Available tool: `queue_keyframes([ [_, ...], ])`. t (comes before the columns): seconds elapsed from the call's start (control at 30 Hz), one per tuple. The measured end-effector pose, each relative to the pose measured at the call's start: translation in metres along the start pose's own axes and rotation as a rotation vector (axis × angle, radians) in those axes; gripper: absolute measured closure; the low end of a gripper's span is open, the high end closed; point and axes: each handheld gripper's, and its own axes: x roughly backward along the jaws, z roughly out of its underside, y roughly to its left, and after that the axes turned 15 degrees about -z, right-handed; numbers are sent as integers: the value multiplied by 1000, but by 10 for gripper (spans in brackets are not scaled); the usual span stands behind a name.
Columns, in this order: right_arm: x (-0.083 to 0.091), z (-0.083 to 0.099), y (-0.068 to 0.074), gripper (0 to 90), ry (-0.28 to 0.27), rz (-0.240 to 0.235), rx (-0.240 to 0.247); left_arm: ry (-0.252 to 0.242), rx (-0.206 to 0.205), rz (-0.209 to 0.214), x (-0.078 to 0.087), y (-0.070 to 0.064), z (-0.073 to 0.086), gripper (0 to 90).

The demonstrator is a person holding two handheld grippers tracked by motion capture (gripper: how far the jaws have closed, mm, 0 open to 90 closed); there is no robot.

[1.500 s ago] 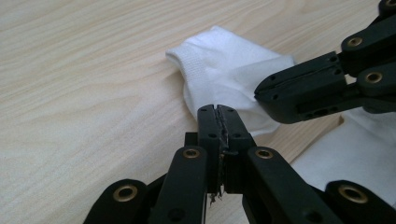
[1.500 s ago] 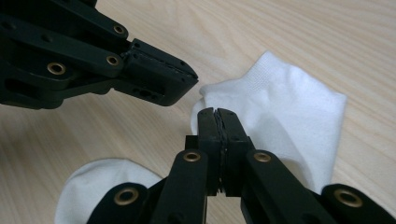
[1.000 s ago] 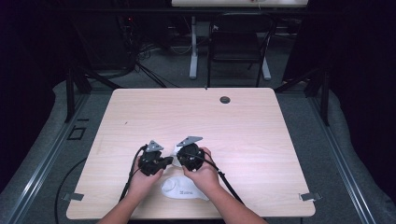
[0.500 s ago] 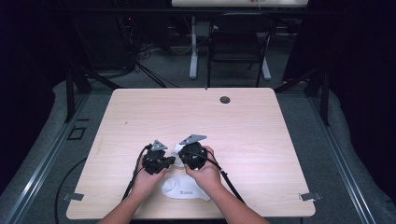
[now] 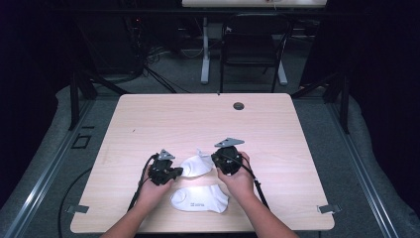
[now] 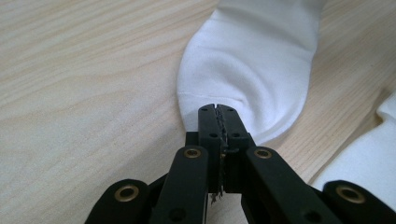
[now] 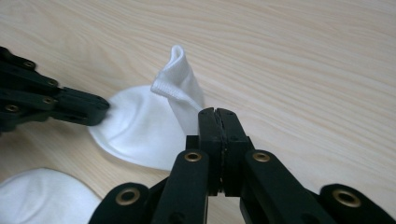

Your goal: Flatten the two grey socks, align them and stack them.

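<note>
Second sock (image 6: 373, 154) cut by the left gripper view's right edge.

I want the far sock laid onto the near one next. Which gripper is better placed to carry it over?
Probably the left gripper: its jaws pinch the far sock at the rounded end, close beside the near sock. The right gripper pinches the raised cuff end, farther away.

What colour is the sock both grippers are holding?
Plain white sock, clearest in the left gripper view.
</note>
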Motion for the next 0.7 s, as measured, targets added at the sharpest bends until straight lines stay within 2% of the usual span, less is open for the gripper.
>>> queue_keyframes([
  [0.33,5,18,-24,900,21,46,-61,14,7,14,0,6,0,896],
  [0.5,4,27,-29,900,36,49,-88,22,-1,19,1,9,0,895],
  [0.6,4,32,-31,900,38,50,-103,22,8,17,1,9,0,896],
  [0.7,5,35,-32,900,37,47,-105,22,7,14,1,9,0,896],
])
